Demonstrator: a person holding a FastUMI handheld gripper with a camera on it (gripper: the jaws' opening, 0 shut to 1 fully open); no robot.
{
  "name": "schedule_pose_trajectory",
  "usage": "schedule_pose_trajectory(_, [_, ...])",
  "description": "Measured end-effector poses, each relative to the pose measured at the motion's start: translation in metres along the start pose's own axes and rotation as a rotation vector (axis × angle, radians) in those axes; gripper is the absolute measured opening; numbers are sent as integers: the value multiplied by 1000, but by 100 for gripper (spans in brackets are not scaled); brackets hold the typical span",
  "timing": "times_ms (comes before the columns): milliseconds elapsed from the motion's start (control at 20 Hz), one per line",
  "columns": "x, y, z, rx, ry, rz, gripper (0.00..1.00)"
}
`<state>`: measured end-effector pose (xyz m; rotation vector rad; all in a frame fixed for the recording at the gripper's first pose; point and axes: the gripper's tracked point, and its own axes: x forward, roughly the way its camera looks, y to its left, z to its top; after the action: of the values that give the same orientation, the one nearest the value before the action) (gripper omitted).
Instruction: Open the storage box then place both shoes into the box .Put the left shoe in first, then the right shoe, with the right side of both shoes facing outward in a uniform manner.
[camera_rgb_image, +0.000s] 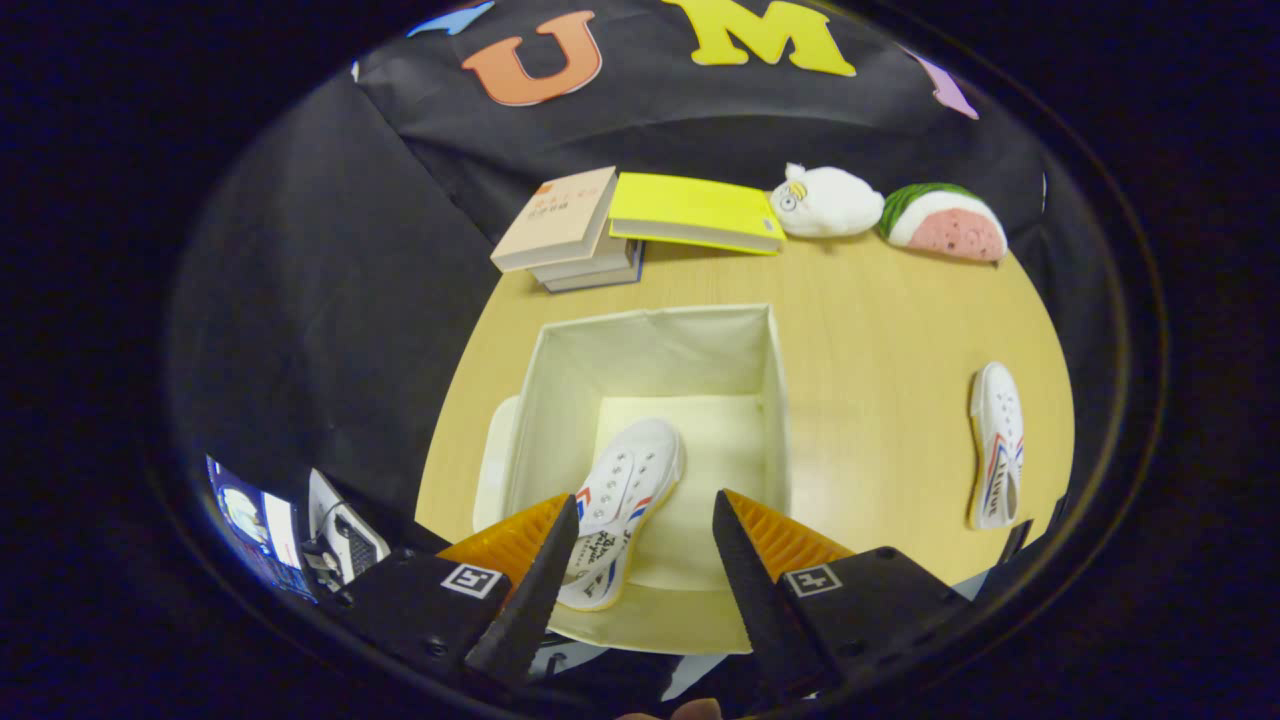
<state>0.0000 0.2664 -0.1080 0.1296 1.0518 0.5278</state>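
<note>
White canvas shoe (622, 510) lies in the fabric storage box (660, 345), apparently untouched between the gripper (645, 520)'s wide-spread fingers; second shoe (998, 445) waits on the table (880, 330).

The open cream storage box (650, 350) sits mid-table. One white shoe (625, 495) lies inside it. The other shoe (998, 445) lies near the table's right edge.

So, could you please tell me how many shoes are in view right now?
2. One shoe lies inside the box, between the open claw's fingers. The other shoe lies on the table, right of the box. None seems hidden.
</note>
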Motion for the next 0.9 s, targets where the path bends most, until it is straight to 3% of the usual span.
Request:
schedule_pose_trajectory(400, [-78,-114,15,-40,-238,-161,89])
schedule_pose_trajectory(700, [-96,-239,-20,78,-228,-288,94])
schedule_pose_trajectory(900, [-76,-329,-51,111,-170,-386,94])
